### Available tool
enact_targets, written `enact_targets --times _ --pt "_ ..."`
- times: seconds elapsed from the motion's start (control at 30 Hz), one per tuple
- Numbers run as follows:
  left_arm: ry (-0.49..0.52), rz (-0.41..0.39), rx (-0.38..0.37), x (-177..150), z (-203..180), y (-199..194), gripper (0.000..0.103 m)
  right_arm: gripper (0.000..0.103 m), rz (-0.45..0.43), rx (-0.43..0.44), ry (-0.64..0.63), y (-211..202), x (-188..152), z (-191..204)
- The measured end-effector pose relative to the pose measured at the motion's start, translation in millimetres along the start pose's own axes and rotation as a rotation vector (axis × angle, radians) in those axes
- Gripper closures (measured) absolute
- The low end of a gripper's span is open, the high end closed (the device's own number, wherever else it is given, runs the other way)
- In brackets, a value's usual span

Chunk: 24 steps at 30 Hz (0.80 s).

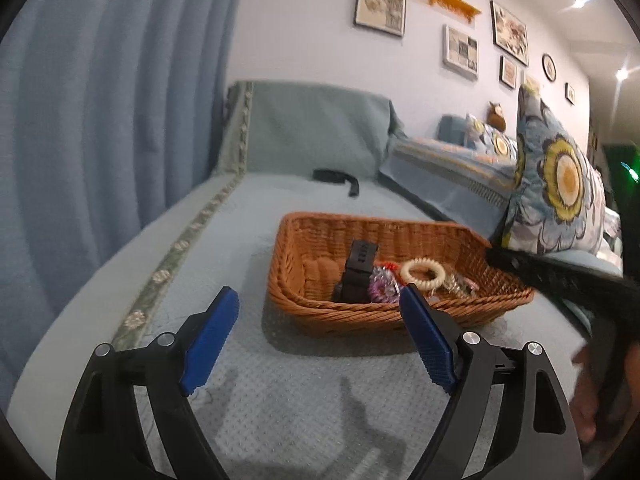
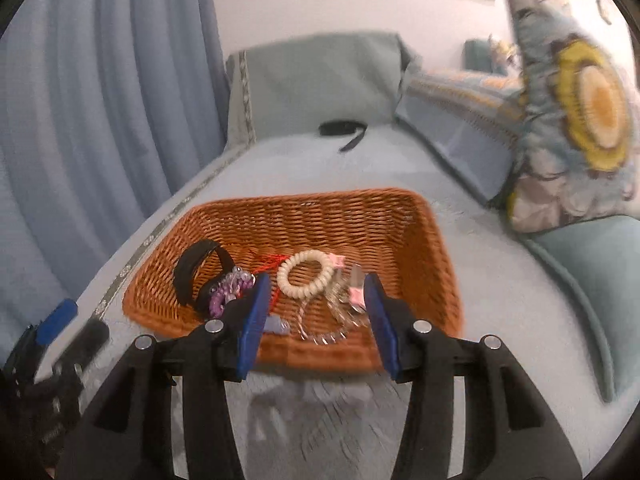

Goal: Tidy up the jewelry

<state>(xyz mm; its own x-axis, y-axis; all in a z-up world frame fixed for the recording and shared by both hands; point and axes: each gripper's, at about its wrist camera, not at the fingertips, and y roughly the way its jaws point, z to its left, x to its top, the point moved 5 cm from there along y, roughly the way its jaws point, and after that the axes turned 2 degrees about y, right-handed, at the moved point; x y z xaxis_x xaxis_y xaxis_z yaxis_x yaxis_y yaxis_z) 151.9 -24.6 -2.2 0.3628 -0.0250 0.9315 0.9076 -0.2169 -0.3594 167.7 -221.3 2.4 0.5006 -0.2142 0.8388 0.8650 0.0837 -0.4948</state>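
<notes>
A brown wicker basket (image 1: 320,312) (image 2: 420,240) sits on the blue-grey sofa seat. In it lie a black watch band (image 1: 356,276) (image 2: 188,276), a purple bead bracelet (image 1: 382,286) (image 2: 226,292), a cream coil ring (image 1: 422,272) (image 2: 306,276), a red cord (image 2: 272,264), pink clips (image 2: 354,292) and a silver chain (image 2: 320,332). My left gripper (image 1: 320,304) is open and empty, just before the basket's near rim. My right gripper (image 2: 316,300) is open and empty, hovering over the basket's near edge above the chain.
A black strap (image 1: 334,178) (image 2: 344,130) lies at the back of the seat. Floral cushions (image 1: 560,184) (image 2: 576,132) stand to the right. A blue curtain (image 1: 100,100) hangs on the left. The right tool's body (image 1: 568,280) reaches in beside the basket.
</notes>
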Motion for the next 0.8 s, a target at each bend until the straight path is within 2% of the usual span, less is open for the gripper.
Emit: enact_targets --times 0.13,0.3,0.4,0.43,0.5,0.57,0.63,0.67,0.73,0.8 --pt "0.073 -0.058 0.074 -3 -9 -25 0.018 0.058 -0.069 -0.009 -0.008 -39 -20 -2" --pt "0.08 -0.122 0.167 -15 -3 -64 0.016 0.058 -0.177 -0.055 -0.034 -77 -35 2" --pt "0.092 -0.153 0.184 -22 -1 -86 0.011 0.056 -0.207 -0.068 -0.081 -92 -41 11" --pt "0.091 -0.161 0.187 -23 -1 -92 0.009 0.054 -0.223 -0.078 -0.097 -98 -44 14" --pt "0.089 -0.173 0.189 -26 -2 -101 0.008 0.033 -0.253 -0.081 -0.117 -108 -51 19" --pt "0.081 -0.187 0.185 -28 -1 -106 0.008 0.024 -0.312 -0.061 -0.151 -120 -59 26" --pt "0.059 -0.208 0.174 -28 3 -110 0.008 0.024 -0.364 -0.041 -0.186 -127 -68 32" --pt "0.048 -0.212 0.174 -27 5 -111 0.008 0.024 -0.377 -0.06 -0.2 -128 -72 34" --pt "0.036 -0.21 0.184 -28 7 -112 0.008 0.024 -0.371 -0.109 -0.246 -123 -77 39" --pt "0.036 -0.205 0.19 -26 7 -110 0.008 0.023 -0.355 -0.118 -0.24 -116 -80 37"
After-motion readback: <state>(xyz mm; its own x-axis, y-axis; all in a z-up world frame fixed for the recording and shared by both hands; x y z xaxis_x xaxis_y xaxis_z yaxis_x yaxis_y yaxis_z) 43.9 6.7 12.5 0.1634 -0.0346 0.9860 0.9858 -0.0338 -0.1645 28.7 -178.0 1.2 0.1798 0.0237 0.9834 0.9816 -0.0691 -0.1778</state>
